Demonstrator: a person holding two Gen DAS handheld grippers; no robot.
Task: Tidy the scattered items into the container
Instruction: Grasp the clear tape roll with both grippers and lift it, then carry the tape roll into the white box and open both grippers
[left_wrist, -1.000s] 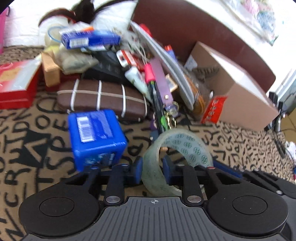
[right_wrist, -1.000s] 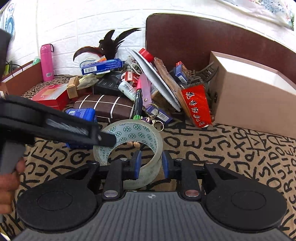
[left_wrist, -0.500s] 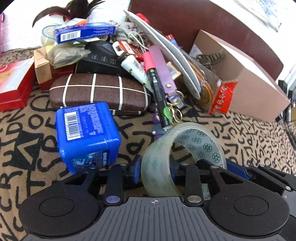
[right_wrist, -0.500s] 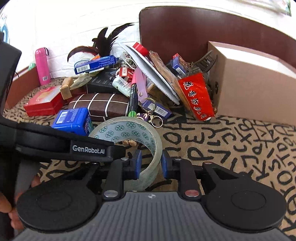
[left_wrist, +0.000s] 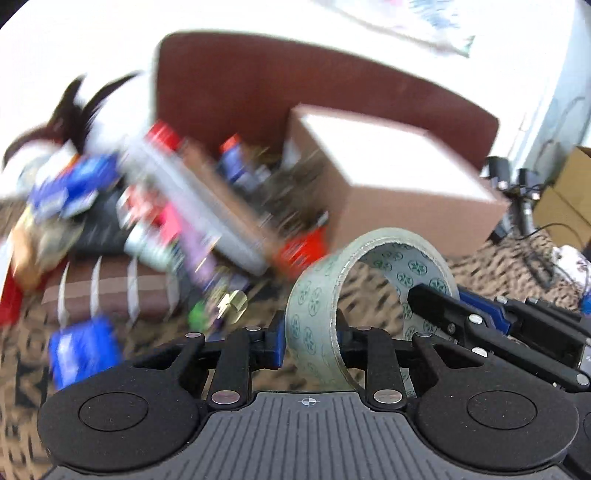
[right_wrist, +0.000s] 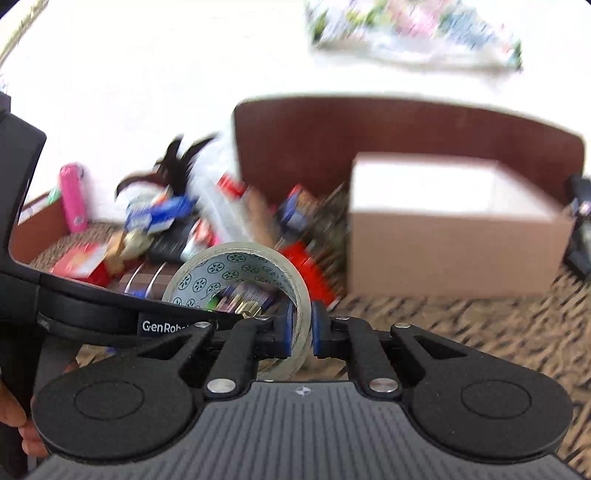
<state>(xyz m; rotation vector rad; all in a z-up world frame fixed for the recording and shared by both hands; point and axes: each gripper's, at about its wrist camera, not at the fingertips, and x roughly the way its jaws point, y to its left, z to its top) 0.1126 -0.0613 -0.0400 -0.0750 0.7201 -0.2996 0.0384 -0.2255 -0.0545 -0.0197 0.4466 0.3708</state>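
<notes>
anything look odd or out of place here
Yes: one tape roll is pinched by both hand-held grippers at once, the left on one side of the ring and the right on the other. Behind it, a jumbled pile leans beside the cardboard box, not in it.

tape roll (left_wrist: 314, 295) before clutter pile (left_wrist: 155, 206) | cardboard box (left_wrist: 399, 192) right of pile
</notes>
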